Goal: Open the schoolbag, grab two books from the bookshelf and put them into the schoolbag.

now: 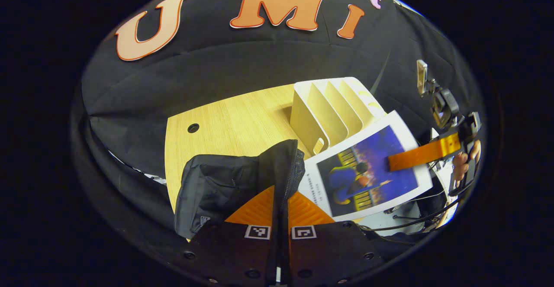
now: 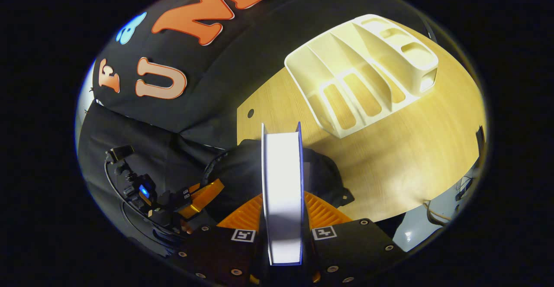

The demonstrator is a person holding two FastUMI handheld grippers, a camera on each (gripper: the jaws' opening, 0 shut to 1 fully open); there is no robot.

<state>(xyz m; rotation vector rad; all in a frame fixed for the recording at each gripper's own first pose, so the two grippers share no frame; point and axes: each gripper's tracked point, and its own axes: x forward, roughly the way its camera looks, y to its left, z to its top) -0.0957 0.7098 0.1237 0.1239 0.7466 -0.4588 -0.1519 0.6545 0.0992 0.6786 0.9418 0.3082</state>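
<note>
In the left gripper view, the left tool [image 1: 280,209] is clenched on the zipper edge of the black schoolbag [image 1: 225,187], which sits on the wooden table [image 1: 233,122]. Right of it stands the cream bookshelf [image 1: 329,109]. Farther right, the right tool [image 1: 396,162] grips a book [image 1: 368,170] just beside the bag's opening, a hand [image 1: 463,161] holding it.

Overhead light bright on the counter [image 2: 389,166]; glare whitens the book's page edge [image 2: 283,191]; heavy fisheye bending at edges; focus sharp
</note>
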